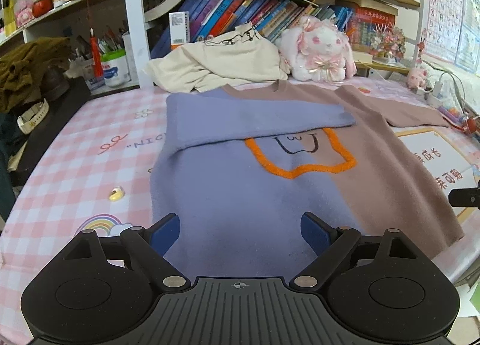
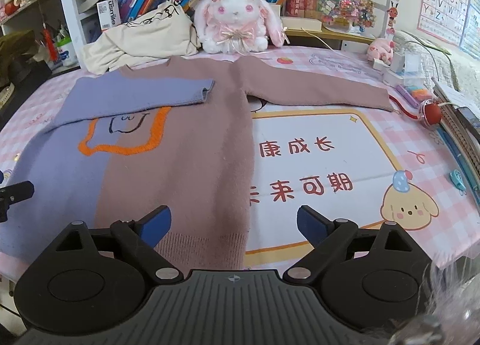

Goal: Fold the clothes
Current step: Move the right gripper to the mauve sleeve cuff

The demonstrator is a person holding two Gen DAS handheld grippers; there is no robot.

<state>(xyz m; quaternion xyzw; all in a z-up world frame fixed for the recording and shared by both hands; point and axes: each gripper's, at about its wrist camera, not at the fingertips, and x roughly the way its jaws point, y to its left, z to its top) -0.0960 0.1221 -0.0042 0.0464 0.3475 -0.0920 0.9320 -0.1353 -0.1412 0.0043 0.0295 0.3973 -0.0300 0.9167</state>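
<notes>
Nearest, the left gripper (image 1: 240, 232) hangs over the blue half of the sweater (image 1: 234, 195), its blue-padded fingers (image 1: 166, 232) spread wide with nothing between them. The right gripper (image 2: 234, 225) is likewise spread and empty, poised above the sweater's ribbed hem (image 2: 204, 243) on the brown half, with one finger over the knit and the other over the bare printed mat (image 2: 315, 165).

The sweater lies flat, front up, on the pink checked table cover (image 1: 75, 150), hem toward the grippers and neckline away. Its blue sleeve (image 1: 255, 118) is folded across the chest, the cuff ending just above the orange outline patch (image 1: 300, 165). The brown sleeve (image 2: 315, 90) stretches straight out to the right, its cuff ending close to a red ball-shaped object (image 2: 433, 114) and a row of small things along the table's right edge. Open cover lies left of the sweater, bare but for a small yellow object (image 1: 116, 194); the printed mat to the right of the body is also free.

Beyond the neckline, a cream garment (image 1: 219, 66) is heaped, touching a white and pink plush rabbit (image 2: 237, 21) beside it. At the far left, a white cup (image 1: 115, 70) holds pens and brushes. Behind everything, shelves carry a row of leaning books (image 1: 240, 12).
</notes>
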